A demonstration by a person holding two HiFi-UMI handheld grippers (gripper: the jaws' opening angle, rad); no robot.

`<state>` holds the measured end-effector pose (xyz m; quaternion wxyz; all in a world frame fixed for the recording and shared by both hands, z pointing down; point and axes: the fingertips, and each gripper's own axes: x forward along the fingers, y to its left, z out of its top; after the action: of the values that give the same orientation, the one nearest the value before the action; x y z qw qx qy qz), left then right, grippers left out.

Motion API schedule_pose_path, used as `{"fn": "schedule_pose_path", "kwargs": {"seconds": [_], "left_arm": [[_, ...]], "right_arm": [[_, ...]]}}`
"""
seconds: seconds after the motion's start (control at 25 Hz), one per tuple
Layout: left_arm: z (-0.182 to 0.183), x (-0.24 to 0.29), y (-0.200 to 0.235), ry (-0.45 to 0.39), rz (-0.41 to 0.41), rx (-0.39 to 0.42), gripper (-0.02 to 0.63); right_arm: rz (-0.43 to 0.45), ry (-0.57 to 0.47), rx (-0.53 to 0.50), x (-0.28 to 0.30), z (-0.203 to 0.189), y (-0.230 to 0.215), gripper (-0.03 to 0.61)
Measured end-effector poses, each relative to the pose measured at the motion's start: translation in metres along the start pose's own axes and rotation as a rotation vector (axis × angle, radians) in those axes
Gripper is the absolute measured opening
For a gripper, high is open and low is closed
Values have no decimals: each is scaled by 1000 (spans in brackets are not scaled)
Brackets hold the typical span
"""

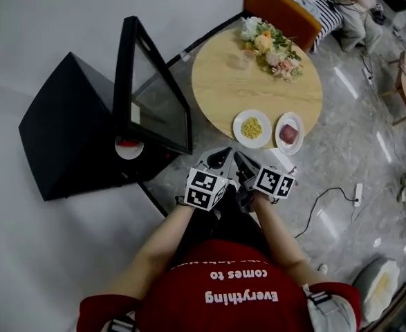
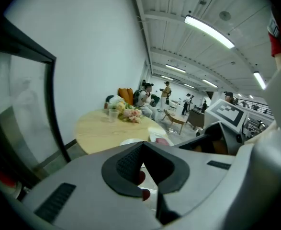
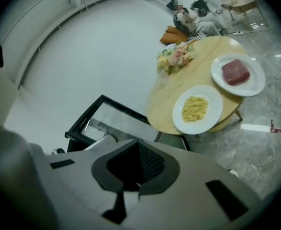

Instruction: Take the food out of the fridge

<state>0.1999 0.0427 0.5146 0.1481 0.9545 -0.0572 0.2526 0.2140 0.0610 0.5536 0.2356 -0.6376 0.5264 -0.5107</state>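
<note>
A black fridge [image 1: 64, 130] stands on the floor at the left, its glass door [image 1: 154, 95] swung open. A white plate with red food [image 1: 128, 147] sits inside at the front. On the round wooden table [image 1: 216, 75] lie a plate of yellow food [image 1: 252, 128] [image 3: 196, 109] and a plate of red meat [image 1: 289, 133] [image 3: 236, 73]. My left gripper [image 1: 220, 156] [image 2: 145, 164] and right gripper [image 1: 241, 159] [image 3: 138, 169] hover side by side between fridge and table, close to my body. Both are shut and hold nothing.
Flowers [image 1: 272, 47] and a clear cup [image 1: 243, 59] stand at the table's far side. Beyond it, a person sits on an orange sofa [image 1: 279, 9]. A power strip with its cable [image 1: 358, 194] lies on the stone floor at the right. The white wall runs behind the fridge.
</note>
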Motion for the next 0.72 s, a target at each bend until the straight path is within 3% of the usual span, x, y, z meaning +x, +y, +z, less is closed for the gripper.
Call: {"fn": "schedule_pose_path", "kwargs": {"seconds": [0.4, 0.72], "left_arm": [[-40, -142, 126, -70, 356, -177, 6], [-76, -220, 186, -131, 541, -310, 6]], "right_arm": [[193, 361, -144, 116, -119, 120, 11], [250, 528, -199, 172, -190, 162, 11]]}}
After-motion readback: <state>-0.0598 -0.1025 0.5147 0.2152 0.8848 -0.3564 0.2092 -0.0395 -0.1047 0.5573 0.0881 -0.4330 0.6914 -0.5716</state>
